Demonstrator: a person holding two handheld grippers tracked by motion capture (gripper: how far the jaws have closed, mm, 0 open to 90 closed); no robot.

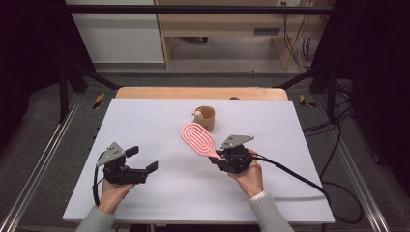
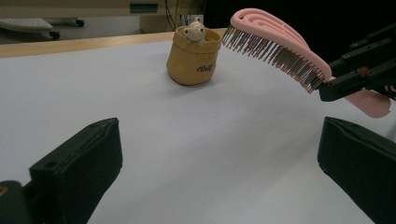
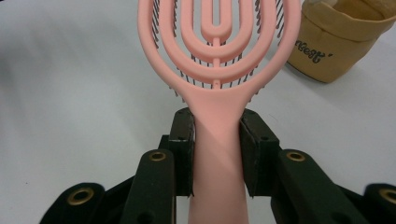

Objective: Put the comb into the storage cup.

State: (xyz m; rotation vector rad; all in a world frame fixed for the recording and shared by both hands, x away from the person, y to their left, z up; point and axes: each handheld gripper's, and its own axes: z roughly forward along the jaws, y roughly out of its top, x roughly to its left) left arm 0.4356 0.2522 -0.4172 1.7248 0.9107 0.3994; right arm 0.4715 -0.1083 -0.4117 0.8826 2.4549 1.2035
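Two claws over a white worktop point(image 1: 159, 193), one per hand. Right claw point(image 3: 217, 140): jaws pressed against both sides of the handle of a pink hairbrush point(image 3: 218, 56), clamped firm. Brush head reaches out ahead of the claw, vented back up, bristles down; from the left gripper view the whole brush point(image 2: 275, 46) hangs clear of the worktop, tilted, tip higher than the handle. In the high view the right claw point(image 1: 215, 158) sits right of centre, hand beneath it, cable trailing off to the right.

Small tan fabric pouch point(image 1: 205, 118) stands upright beyond the brush tip, just past it and slightly to the right as seen along the right claw; a little pale animal figure point(image 2: 193, 31) peeks over its rim. Pouch and brush apart, not touching.

Left claw point(image 1: 145, 159): jaws spread wide, nothing between them, bare worktop showing in the gap. It points towards the pouch and brush, well apart from both, low over the surface.
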